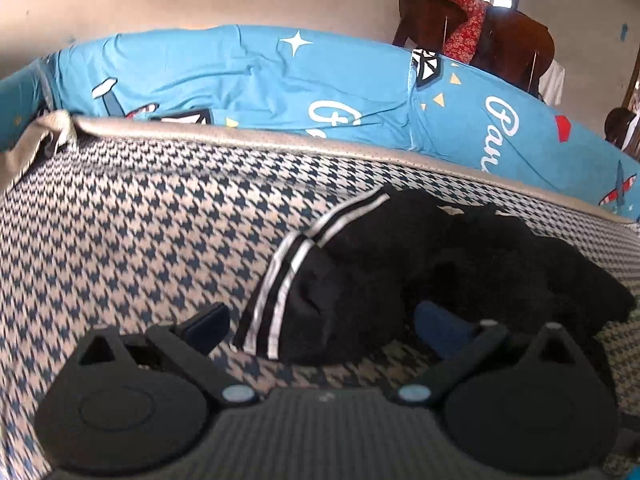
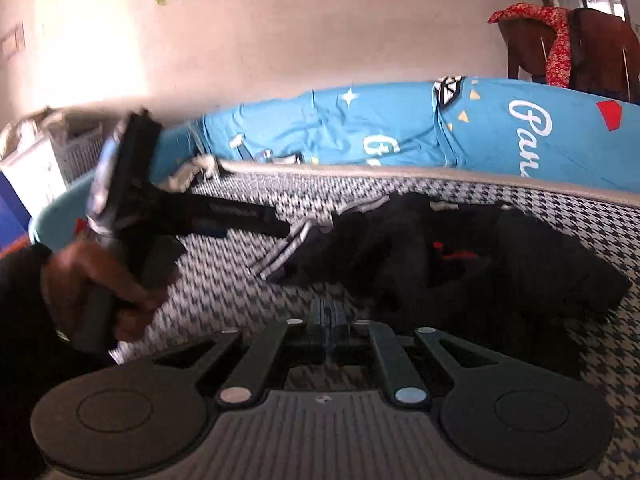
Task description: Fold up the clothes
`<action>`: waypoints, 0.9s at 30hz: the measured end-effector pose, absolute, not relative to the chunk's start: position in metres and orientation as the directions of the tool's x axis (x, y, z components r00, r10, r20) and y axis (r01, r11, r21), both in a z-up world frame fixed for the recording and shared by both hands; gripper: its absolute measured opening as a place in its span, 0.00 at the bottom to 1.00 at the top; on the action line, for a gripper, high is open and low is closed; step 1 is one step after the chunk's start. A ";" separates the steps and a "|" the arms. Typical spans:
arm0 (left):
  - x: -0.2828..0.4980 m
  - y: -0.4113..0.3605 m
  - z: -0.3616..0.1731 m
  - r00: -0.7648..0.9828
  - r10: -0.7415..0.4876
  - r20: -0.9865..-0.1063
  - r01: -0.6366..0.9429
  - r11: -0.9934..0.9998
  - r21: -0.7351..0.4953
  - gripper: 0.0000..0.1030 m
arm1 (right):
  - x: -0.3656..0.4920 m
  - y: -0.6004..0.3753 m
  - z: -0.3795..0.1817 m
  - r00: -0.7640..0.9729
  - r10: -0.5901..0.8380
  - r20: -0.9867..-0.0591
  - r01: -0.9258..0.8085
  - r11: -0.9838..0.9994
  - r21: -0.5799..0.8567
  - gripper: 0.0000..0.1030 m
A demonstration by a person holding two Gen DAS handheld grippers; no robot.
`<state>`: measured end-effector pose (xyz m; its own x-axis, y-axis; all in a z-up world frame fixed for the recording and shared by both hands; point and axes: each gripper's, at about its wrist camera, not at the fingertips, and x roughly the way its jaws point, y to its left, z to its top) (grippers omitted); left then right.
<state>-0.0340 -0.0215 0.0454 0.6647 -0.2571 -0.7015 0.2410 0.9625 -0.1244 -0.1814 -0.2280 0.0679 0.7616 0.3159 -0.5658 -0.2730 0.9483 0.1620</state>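
One black garment (image 1: 420,272) with white stripes lies crumpled on the houndstooth mat (image 1: 140,220) of the bed, near the blue sheet (image 1: 280,76). The left tongs (image 1: 320,324) are spread wide, one finger at each side of the striped end, gripping nothing. The right tongs (image 2: 330,324) are clenched together and empty, just before the garment.

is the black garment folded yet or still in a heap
Still in a heap. The black garment lies crumpled on the houndstooth cover, its striped cuff bunched, no flat folded edges.
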 end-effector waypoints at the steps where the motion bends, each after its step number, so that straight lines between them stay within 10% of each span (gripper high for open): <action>1: -0.036 -0.022 0.045 0.662 -0.260 -0.703 0.242 0.962 -0.128 1.00 | -0.179 -0.221 0.066 0.766 0.295 -0.572 -0.269 0.954 0.133 0.06; 18: -0.046 -0.029 0.037 0.629 -0.290 -0.721 0.284 0.949 -0.134 1.00 | -0.116 -0.170 0.003 0.751 -0.032 -0.659 -0.177 0.953 -0.248 0.27; 23: -0.044 -0.032 0.036 0.630 -0.284 -0.723 0.296 0.948 -0.115 1.00 | -0.102 -0.171 -0.015 0.714 -0.095 -0.693 -0.167 0.939 -0.300 0.27; 27: -0.038 -0.033 0.032 0.611 -0.285 -0.739 0.291 0.948 -0.124 1.00 | -0.102 -0.177 -0.012 0.712 -0.110 -0.694 -0.141 0.945 -0.294 0.08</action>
<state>-0.0384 -0.0327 0.0319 0.6110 -0.2845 -0.7388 0.2914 0.9485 -0.1243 -0.1017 -0.1772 -0.0115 0.7118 -0.1095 -0.6938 -0.1409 0.9454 -0.2939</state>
